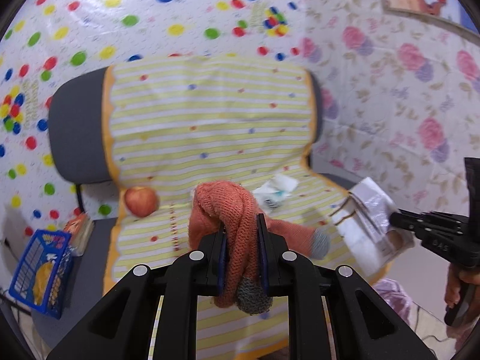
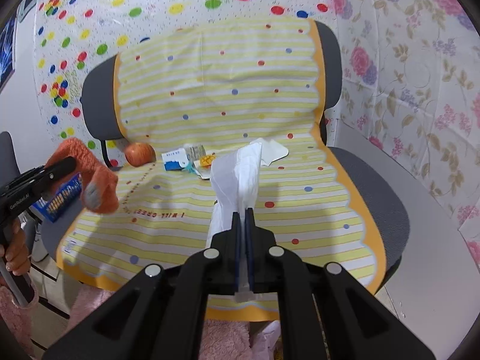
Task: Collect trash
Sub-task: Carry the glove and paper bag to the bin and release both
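My left gripper (image 1: 242,223) is shut on an orange knitted sock (image 1: 231,210) with grey toe and heel, held above the chair seat. It also shows at the left of the right wrist view, left gripper (image 2: 70,162) with the sock (image 2: 99,177) hanging from it. My right gripper (image 2: 243,213) is shut on a crumpled white paper (image 2: 237,174) that stands up between its fingers. From the left wrist view, the right gripper (image 1: 394,219) holds that white paper (image 1: 366,219) at the right. Small wrappers (image 2: 186,159) and a white sheet (image 2: 274,150) lie at the seat's back.
A grey office chair (image 2: 372,186) is draped in a yellow striped cloth (image 2: 210,90). A red apple (image 2: 139,153) rests at the seat's back left. A blue basket (image 1: 42,273) stands on the floor to the left. Patterned sheets cover the walls behind.
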The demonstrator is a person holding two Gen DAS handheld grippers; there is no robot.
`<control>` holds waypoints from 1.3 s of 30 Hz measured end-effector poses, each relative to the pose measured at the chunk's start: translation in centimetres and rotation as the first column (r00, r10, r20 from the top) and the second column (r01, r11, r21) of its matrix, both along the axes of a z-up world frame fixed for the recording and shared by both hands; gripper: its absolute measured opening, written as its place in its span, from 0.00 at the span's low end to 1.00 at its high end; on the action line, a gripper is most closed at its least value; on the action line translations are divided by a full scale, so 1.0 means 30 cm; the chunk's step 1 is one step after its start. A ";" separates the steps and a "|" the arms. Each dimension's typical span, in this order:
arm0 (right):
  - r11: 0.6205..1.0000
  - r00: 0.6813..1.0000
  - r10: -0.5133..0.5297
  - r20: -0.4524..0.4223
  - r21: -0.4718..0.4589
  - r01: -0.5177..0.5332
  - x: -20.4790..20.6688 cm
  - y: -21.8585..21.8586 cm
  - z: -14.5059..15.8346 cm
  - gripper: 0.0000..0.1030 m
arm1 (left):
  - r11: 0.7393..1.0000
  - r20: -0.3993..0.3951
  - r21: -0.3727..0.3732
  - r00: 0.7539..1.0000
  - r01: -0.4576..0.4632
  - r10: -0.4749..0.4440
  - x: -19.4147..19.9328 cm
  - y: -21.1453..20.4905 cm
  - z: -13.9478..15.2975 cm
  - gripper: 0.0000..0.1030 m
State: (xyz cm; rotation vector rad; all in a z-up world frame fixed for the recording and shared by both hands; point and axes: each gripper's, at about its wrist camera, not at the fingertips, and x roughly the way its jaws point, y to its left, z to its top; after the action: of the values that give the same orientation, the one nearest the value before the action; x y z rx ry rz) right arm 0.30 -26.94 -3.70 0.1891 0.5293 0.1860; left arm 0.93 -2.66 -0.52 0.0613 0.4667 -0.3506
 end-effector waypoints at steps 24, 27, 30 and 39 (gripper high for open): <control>0.934 0.931 -0.350 -0.103 -0.112 0.339 -0.434 -0.257 -0.124 0.04 | 0.827 -0.088 0.067 0.829 0.558 -0.553 -0.287 -0.580 -0.199 0.18; 0.924 0.912 -0.379 -0.153 -0.109 0.366 -0.460 -0.291 -0.187 0.04 | 0.802 -0.122 0.087 0.806 0.591 -0.580 -0.300 -0.632 -0.246 0.18; 0.921 0.901 -0.389 -0.191 -0.096 0.377 -0.467 -0.315 -0.238 0.04 | 0.791 -0.147 0.093 0.794 0.605 -0.590 -0.295 -0.669 -0.278 0.18; 0.931 0.889 -0.364 -0.277 -0.077 0.357 -0.376 -0.349 -0.359 0.05 | 0.782 -0.230 0.133 0.786 0.609 -0.574 -0.229 -0.772 -0.362 0.22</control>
State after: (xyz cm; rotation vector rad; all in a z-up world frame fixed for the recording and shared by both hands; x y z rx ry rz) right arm -10.96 -37.42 -14.48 0.2901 0.7755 -0.2170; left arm -5.93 -25.82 -11.36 0.3861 0.6571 -0.9433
